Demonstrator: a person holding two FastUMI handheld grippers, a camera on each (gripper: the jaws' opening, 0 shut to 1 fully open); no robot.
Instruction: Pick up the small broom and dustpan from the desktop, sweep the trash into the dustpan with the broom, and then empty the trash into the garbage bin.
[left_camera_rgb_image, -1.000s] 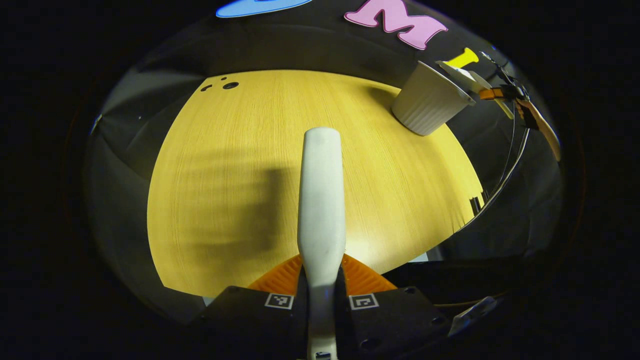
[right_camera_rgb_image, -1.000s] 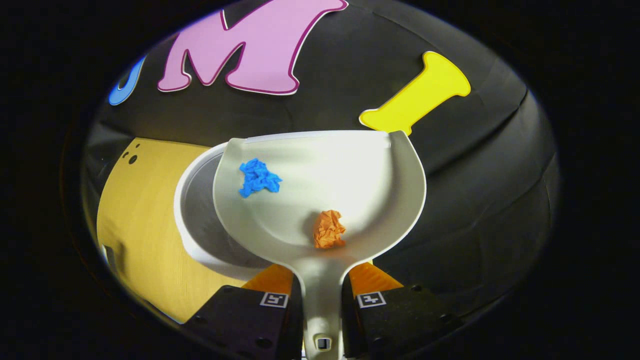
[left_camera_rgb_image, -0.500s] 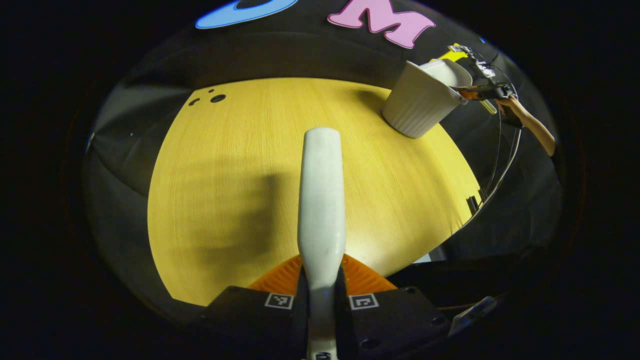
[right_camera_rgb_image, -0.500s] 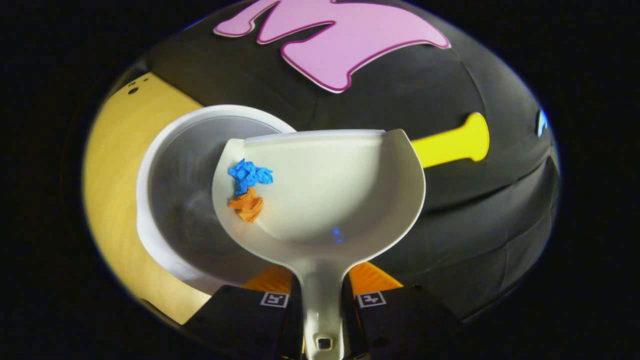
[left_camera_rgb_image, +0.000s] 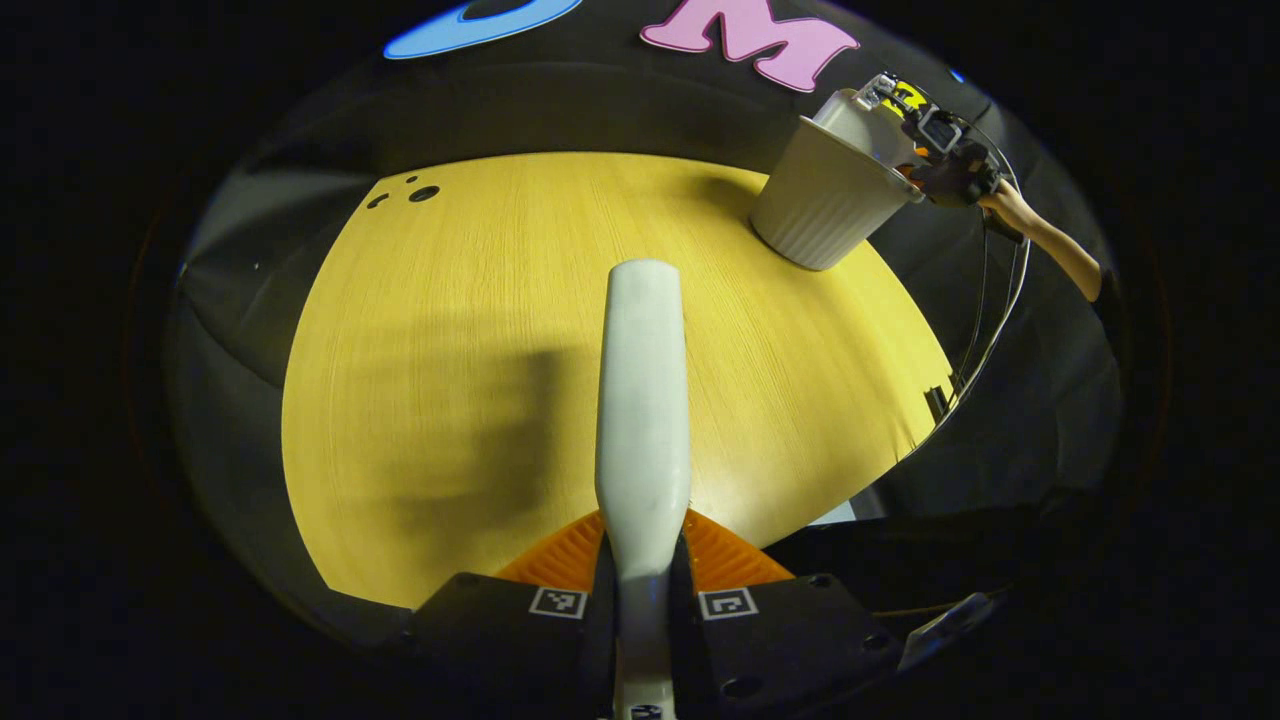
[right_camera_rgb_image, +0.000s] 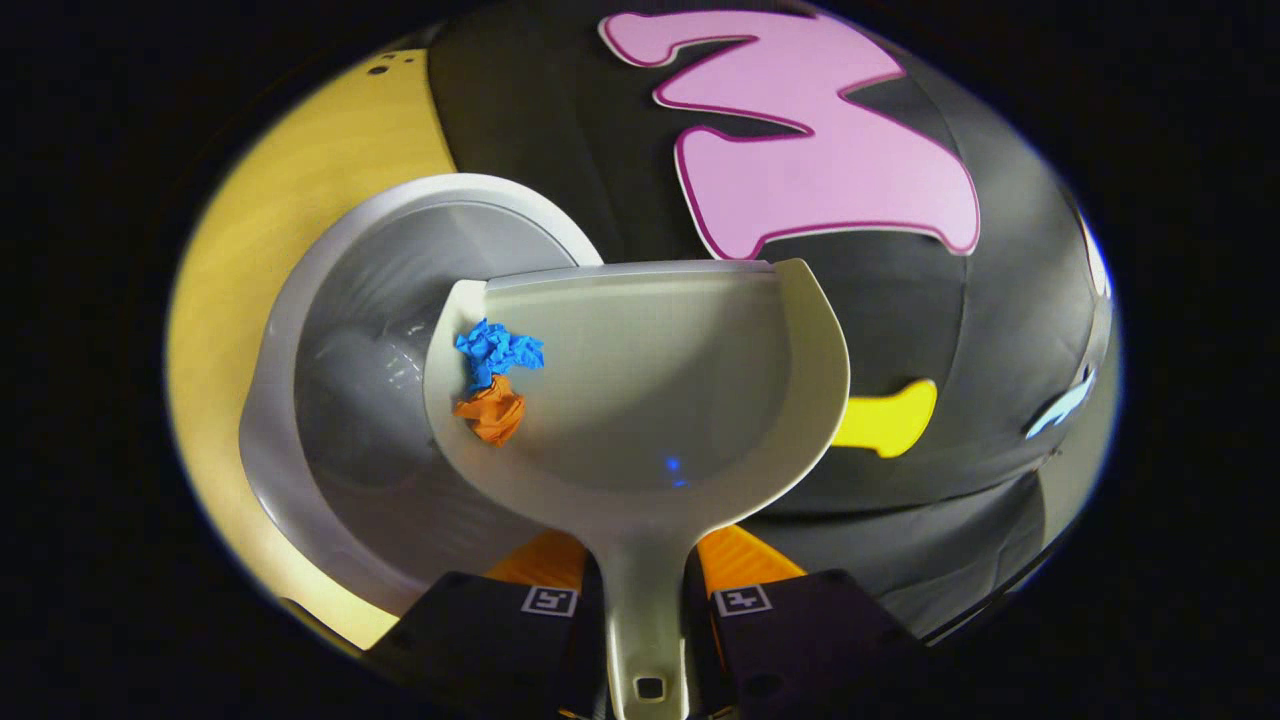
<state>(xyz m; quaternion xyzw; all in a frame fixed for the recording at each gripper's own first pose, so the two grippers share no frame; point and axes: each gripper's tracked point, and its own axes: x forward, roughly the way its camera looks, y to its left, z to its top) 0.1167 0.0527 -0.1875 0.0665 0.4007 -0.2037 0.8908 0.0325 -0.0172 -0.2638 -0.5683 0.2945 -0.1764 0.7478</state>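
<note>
Tipping leftward over the garbage bin (right_camera_rgb_image: 330, 420), the dustpan (right_camera_rgb_image: 640, 400), clamped by the right gripper (right_camera_rgb_image: 645, 600), has rolled further; blue scrap (right_camera_rgb_image: 497, 350) and orange scrap (right_camera_rgb_image: 492, 415) now crowd its left wall, near dumping. Left gripper (left_camera_rgb_image: 642, 603) clamps the broom (left_camera_rgb_image: 643, 400) at frame centre

Your left gripper view looks from above the near edge of the table (left_camera_rgb_image: 480, 300), facing across it toward the far bin (left_camera_rgb_image: 825, 205). Your right gripper view sits very close over the same bin (right_camera_rgb_image: 330, 400), looking down into it. Both views share the bin and the table.
</note>
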